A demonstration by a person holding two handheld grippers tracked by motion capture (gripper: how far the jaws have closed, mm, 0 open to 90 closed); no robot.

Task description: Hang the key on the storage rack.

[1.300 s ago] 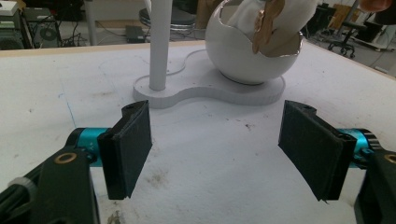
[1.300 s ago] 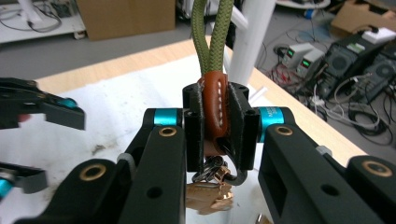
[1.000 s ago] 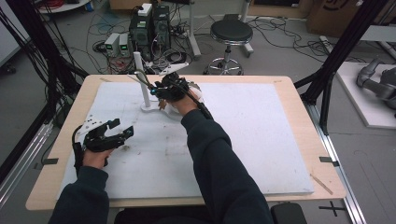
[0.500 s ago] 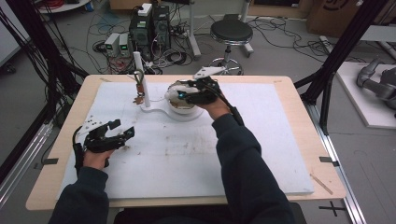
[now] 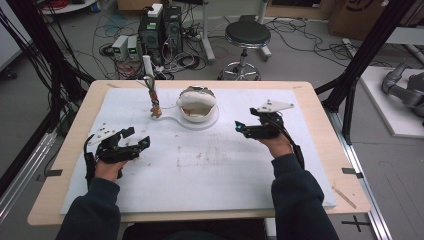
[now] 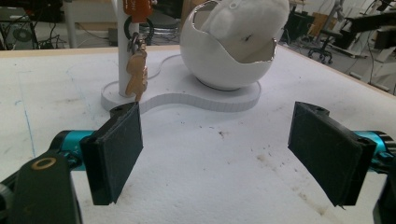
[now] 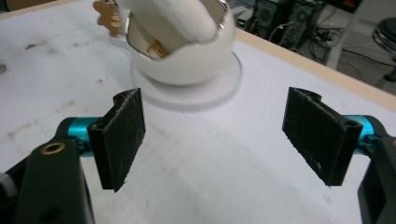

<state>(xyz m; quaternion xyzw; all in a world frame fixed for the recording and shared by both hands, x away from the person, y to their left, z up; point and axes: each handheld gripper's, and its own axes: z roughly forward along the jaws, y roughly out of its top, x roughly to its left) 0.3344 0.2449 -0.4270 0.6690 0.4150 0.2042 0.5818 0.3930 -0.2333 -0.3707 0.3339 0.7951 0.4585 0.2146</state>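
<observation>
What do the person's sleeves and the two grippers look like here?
Dark navy long sleeves. The left gripper and right gripper are black, each with flat, rectangular black jaw pads on turquoise mounts, a brass-ringed hole, a pale grey three-cornered plate on top, and a trailing black cable.

In the left gripper view the white post (image 6: 122, 56) runs off the top edge, so its head is cut away, and the white cloth (image 6: 243, 21) hides the inside of the bowl (image 6: 229, 65). In the right gripper view the bowl's top and the gold charm (image 7: 106, 16) are clipped and blurred. The counter's (image 5: 60, 200) near edge lies behind the sleeves.
</observation>
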